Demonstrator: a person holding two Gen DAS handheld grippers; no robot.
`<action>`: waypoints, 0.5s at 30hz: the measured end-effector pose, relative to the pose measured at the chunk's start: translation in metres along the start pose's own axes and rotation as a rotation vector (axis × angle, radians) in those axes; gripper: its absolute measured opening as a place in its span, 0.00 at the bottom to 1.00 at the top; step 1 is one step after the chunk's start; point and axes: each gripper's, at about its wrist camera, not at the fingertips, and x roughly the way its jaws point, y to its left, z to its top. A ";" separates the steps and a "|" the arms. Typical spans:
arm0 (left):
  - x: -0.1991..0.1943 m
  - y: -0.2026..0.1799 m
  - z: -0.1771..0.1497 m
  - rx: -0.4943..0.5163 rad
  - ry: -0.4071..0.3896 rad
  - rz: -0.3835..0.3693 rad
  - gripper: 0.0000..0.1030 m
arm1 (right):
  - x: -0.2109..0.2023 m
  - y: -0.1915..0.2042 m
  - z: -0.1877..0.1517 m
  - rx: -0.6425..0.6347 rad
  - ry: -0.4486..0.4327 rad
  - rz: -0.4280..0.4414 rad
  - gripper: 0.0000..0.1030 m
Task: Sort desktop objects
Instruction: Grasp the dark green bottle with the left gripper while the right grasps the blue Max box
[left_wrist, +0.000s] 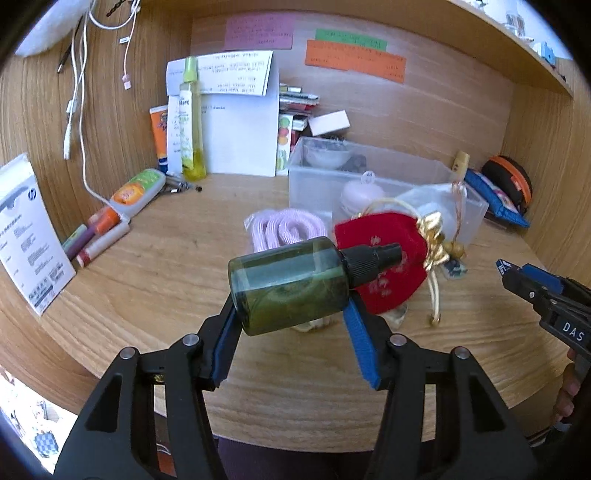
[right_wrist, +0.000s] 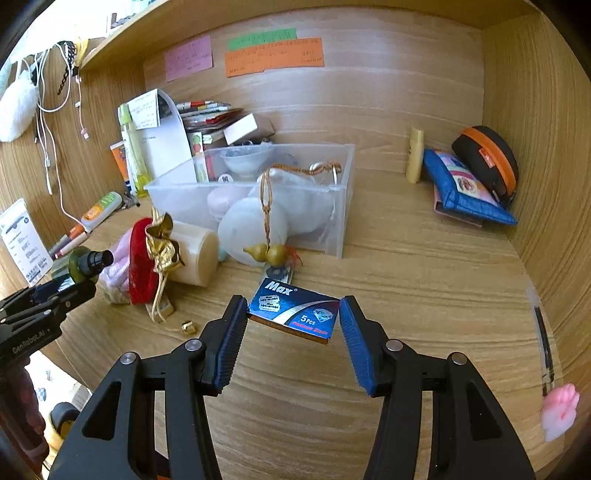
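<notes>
My left gripper (left_wrist: 291, 314) is shut on a dark green spray bottle (left_wrist: 288, 284) with a black cap, held sideways above the wooden desk (left_wrist: 147, 280); it also shows in the right wrist view (right_wrist: 86, 264). My right gripper (right_wrist: 293, 321) is shut on a blue Max razor blade box (right_wrist: 293, 312), held tilted just above the desk (right_wrist: 424, 295). A clear plastic bin (right_wrist: 332, 206) with small items stands behind. A red pouch (left_wrist: 380, 251) with gold ribbon lies in front of the bin.
A pink cord bundle (left_wrist: 284, 230) lies by the pouch. Tubes and markers (left_wrist: 99, 236) line the left wall. A tall yellow bottle (left_wrist: 192, 122) and papers stand at the back. A blue pouch (right_wrist: 461, 192) and an orange-black case (right_wrist: 487, 162) sit at the right.
</notes>
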 end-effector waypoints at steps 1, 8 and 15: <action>0.000 0.002 0.004 -0.010 0.001 -0.022 0.53 | -0.001 0.000 0.002 -0.001 -0.003 0.002 0.47; 0.001 0.007 0.025 -0.008 -0.015 -0.054 0.53 | -0.010 -0.005 0.020 -0.010 -0.049 0.004 0.47; 0.002 0.010 0.060 0.018 -0.045 -0.075 0.53 | -0.012 -0.012 0.043 0.003 -0.077 0.018 0.47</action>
